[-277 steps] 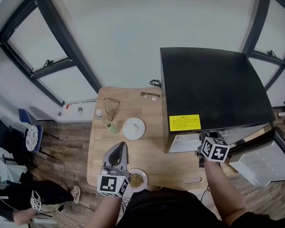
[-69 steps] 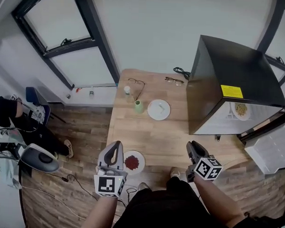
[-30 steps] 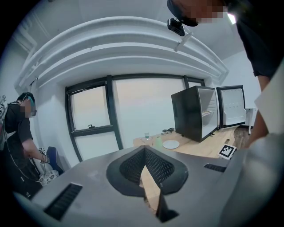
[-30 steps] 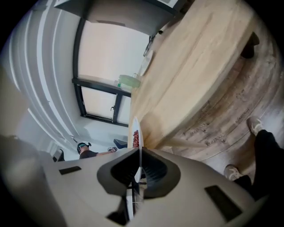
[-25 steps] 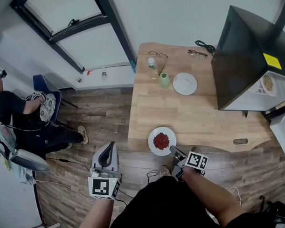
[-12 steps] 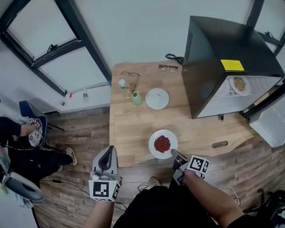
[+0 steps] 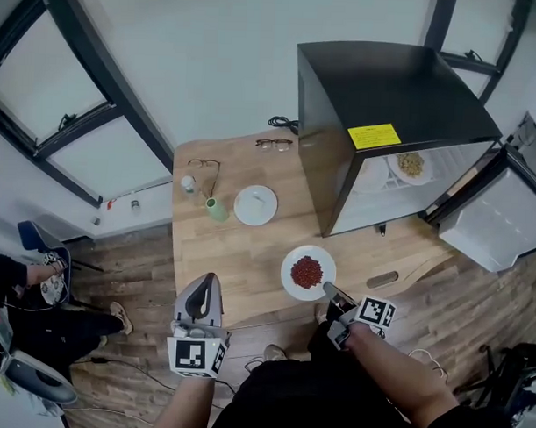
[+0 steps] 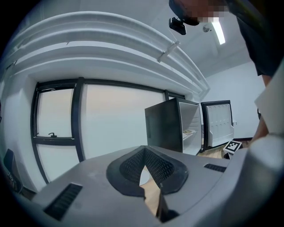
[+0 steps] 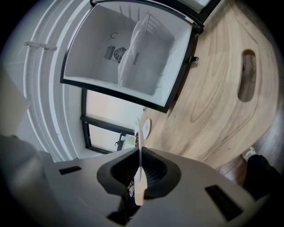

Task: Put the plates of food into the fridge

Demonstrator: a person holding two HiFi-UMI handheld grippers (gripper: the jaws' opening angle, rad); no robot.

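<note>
Well, white plate (image 7: 324, 260), red food (image 7: 306, 272)

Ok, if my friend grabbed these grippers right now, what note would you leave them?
Left gripper: shut, holding nothing.
Right gripper: shut on the rim of the red-food plate, near the table's front edge.
Done: one plate of food sits on a shelf in the open fridge.
To do: put the red-food plate in. A white plate is further back on the table; I can't tell what's on it.
</note>
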